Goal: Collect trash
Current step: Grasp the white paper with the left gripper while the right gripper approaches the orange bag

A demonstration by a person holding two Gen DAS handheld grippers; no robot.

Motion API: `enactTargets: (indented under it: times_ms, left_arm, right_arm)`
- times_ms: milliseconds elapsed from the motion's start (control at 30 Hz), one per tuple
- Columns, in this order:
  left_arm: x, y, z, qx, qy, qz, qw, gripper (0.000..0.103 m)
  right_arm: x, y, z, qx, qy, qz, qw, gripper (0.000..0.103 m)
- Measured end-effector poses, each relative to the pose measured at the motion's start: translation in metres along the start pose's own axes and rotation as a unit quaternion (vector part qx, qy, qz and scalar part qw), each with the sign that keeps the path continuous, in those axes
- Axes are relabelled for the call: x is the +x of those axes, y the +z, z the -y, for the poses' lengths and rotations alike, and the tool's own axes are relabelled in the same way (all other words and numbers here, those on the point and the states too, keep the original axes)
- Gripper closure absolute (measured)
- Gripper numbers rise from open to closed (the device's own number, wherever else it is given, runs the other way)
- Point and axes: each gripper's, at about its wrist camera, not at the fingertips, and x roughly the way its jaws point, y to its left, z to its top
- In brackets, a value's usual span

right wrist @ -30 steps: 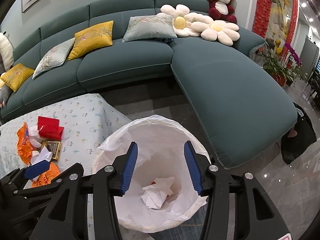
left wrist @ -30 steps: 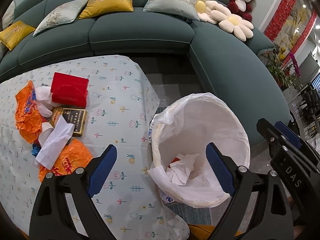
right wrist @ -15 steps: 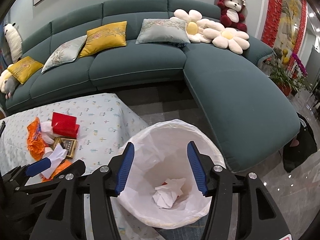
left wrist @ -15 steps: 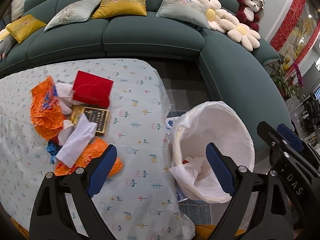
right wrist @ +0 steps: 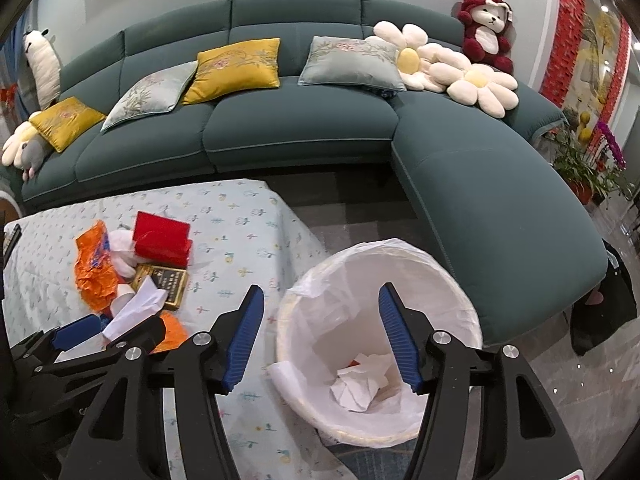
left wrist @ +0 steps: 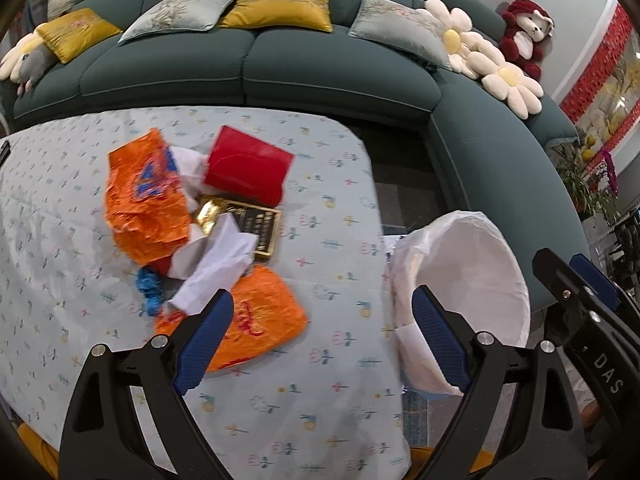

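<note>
A pile of trash lies on the patterned tablecloth (left wrist: pixel 312 380): two orange wrappers (left wrist: pixel 144 204) (left wrist: pixel 260 320), white tissues (left wrist: pixel 220 268), a red box (left wrist: pixel 246 170), a gold-framed black box (left wrist: pixel 258 226) and a blue scrap (left wrist: pixel 148 290). The pile also shows in the right wrist view (right wrist: pixel 132 276). A bin with a white liner (right wrist: pixel 380 328) stands beside the table's right edge, with crumpled tissue (right wrist: pixel 360 384) inside. My left gripper (left wrist: pixel 322 336) is open and empty above the table, just right of the pile. My right gripper (right wrist: pixel 322 340) is open and empty above the bin's left rim.
A teal corner sofa (right wrist: pixel 300 132) with yellow and grey cushions, flower pillows and a red plush bear (right wrist: pixel 486 32) wraps behind the table and bin. Dark floor (right wrist: pixel 352 204) lies between the table and sofa. Potted plants (right wrist: pixel 588 168) stand at the right.
My left gripper has swung left from over the bin towards the trash pile. My right gripper has shifted slightly left over the bin. Both stay open and empty.
</note>
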Motion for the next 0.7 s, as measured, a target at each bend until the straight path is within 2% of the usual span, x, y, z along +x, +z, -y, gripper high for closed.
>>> enactTargets:
  times_ms: [367,700]
  left_arm:
    - [0.008,-0.013,-0.061,-0.028,0.036,-0.012,0.9989,0.017]
    - [0.020,-0.012,-0.088,-0.036,0.060,-0.016,0.9974,0.017]
  right_arm:
    - [0.009,-0.014,-0.052,-0.024,0.026,-0.023,0.999,0.045]
    - [0.030,-0.027,-0.078,-0.029,0.044,-0.052,0.997,0.045]
